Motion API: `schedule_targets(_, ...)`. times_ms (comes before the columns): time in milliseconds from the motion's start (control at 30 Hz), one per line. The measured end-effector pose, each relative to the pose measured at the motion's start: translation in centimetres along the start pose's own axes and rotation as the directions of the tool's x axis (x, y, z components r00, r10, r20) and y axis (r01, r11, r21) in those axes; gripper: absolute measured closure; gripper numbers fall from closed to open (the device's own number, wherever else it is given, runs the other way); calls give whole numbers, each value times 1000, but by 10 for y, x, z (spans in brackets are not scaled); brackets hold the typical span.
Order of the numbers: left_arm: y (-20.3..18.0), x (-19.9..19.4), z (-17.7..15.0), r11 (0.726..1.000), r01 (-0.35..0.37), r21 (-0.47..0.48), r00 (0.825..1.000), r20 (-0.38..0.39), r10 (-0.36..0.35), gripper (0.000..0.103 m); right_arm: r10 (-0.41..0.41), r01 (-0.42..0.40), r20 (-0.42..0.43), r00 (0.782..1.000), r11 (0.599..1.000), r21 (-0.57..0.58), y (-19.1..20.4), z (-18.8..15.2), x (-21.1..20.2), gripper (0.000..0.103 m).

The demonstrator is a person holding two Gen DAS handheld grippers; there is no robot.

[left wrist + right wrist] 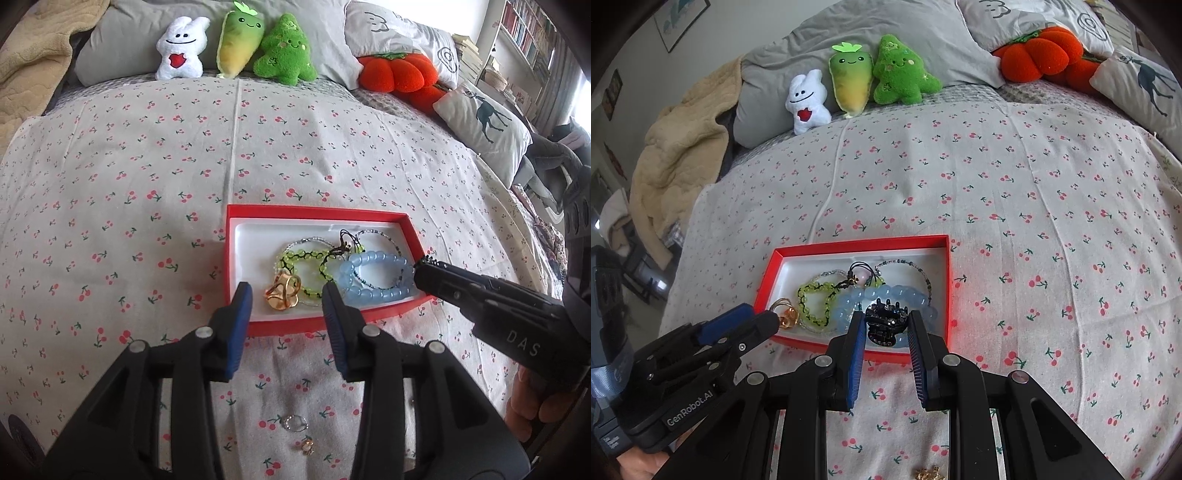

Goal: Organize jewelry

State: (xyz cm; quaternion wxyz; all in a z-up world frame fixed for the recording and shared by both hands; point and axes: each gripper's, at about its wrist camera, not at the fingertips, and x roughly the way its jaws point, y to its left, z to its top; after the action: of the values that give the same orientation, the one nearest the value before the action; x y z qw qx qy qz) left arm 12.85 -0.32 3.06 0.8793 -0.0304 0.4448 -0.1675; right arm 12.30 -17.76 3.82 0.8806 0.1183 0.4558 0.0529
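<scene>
A red box (317, 213) with a white inside lies on the bedspread and holds a blue bead bracelet (373, 295), a green bead bracelet (299, 256), thin bead strands and a gold ring (282, 293). My left gripper (287, 299) is open and empty over the box's near edge, the gold ring between its fingers. My right gripper (885, 326) is shut on a black hair claw clip (885, 325), held over the box (860, 243) above the blue bracelet (908, 293). From the left wrist the right gripper (428, 264) reaches over the box's right edge.
A silver ring (295, 422) and a small gold piece (307, 446) lie on the cherry-print bedspread near me. Another gold piece (929, 473) lies by the right gripper. Plush toys (236, 44), an orange pumpkin cushion (399, 74) and pillows line the far side.
</scene>
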Motion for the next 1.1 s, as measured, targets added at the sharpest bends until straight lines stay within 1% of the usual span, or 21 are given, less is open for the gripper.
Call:
schedule_targets(33,0,-3,-1,1000,-10,1,1000,1,10,55,-3,3,1,1000,1000,-3,0,0,0,80)
schedule_targets(167,4,-13,-9,999,-40,-4,999,-6,40,48,-18,18,1,1000,1000,-17,2,1,3,79)
schedule_targets(367,10,-18,-18,997,-72,4,997,-16,72,38,-11,11,-6,1000,999,-45,8,-1,4,78)
schedule_targets(400,11,-20,-19,997,-76,0,997,-18,76,35,-9,8,-8,1000,999,-48,8,-2,3,77)
schedule_targets(433,13,-21,-20,997,-81,-6,996,-21,81,32,-8,7,-10,1000,999,-50,8,-2,2,74)
schedule_targets(500,16,-24,-22,996,-85,-21,996,-24,85,28,-7,7,-7,1000,999,-50,8,-4,-3,56)
schedule_targets(533,18,-26,-23,996,-86,-29,996,-26,85,27,-5,5,5,1000,999,-50,9,-6,-6,40)
schedule_targets(567,19,-27,-24,996,-87,-36,996,-30,86,27,-3,4,21,1000,999,-53,9,-7,-11,39)
schedule_targets(700,22,-32,-29,994,-96,-59,995,-47,93,22,0,2,35,999,997,-73,11,-12,-25,39)
schedule_targets(867,25,-35,-38,991,-90,-94,993,-82,83,17,-37,40,23,999,994,-105,13,-26,-36,34)
schedule_targets(933,26,-37,-43,990,-99,-104,991,-95,90,11,-47,49,18,999,991,-121,15,-32,-40,33)
schedule_targets(1000,26,-40,-47,989,-108,-98,990,-98,98,4,-58,60,16,998,989,-137,17,-39,-45,30)
schedule_targets(1067,26,-44,-50,989,-118,-85,990,-91,111,2,-63,65,14,998,987,-146,18,-45,-50,25)
schedule_targets(1100,26,-46,-52,989,-125,-79,989,-88,118,1,-64,65,12,998,987,-149,19,-48,-51,24)
